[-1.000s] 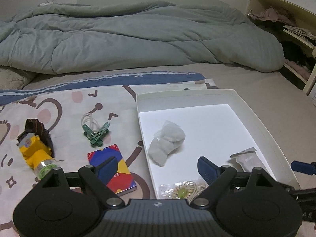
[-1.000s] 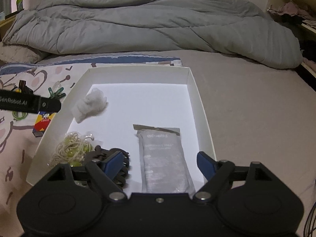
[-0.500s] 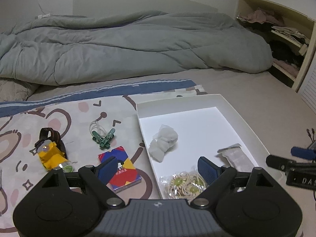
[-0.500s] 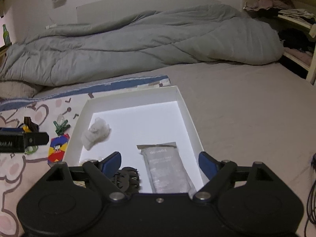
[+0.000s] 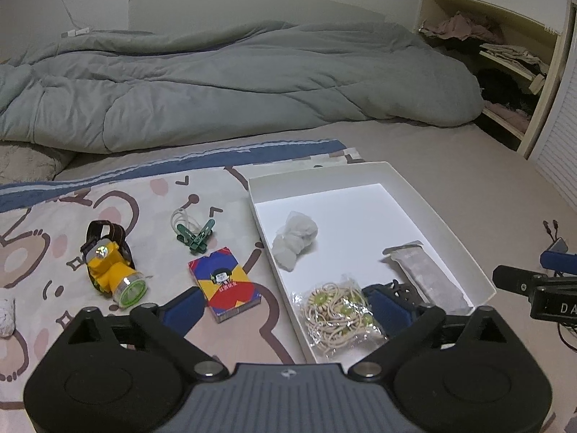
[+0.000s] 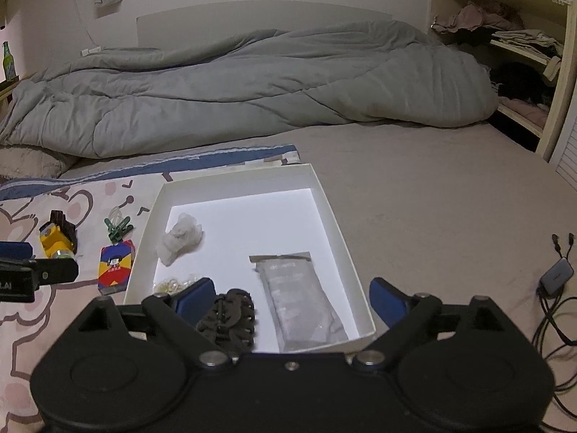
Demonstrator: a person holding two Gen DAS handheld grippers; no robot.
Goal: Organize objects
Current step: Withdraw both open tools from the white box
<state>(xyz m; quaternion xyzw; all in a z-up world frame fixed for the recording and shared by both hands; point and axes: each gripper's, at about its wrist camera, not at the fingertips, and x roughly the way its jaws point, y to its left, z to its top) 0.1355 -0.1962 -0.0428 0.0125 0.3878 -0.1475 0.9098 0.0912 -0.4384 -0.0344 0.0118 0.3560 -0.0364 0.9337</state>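
Observation:
A white tray [image 5: 447,231] [image 6: 333,223] lies on the bed. In it are a crumpled white bag [image 5: 295,240], a packet of rubber bands [image 5: 339,310], a grey pouch [image 6: 299,299] and a black hair claw [image 6: 230,319]. Left of the tray, a card box [image 5: 223,285], green clips [image 5: 196,238] and a yellow headlamp [image 5: 111,274] rest on the cartoon blanket. My left gripper [image 5: 285,306] hangs over the tray's near left corner, jaws opening and holding nothing. My right gripper [image 6: 292,296] hovers above the tray's near end, jaws likewise opening and holding nothing.
A grey duvet [image 5: 234,83] is heaped across the back of the bed. Shelves with clothes [image 6: 505,36] stand at the far right. Cables and a small hub [image 6: 555,276] lie right of the tray. A white bundle [image 5: 7,315] sits at the blanket's left edge.
Both grippers have risen and drawn back from the tray, so more of the bed shows. The jaws of both stand wider apart than before.

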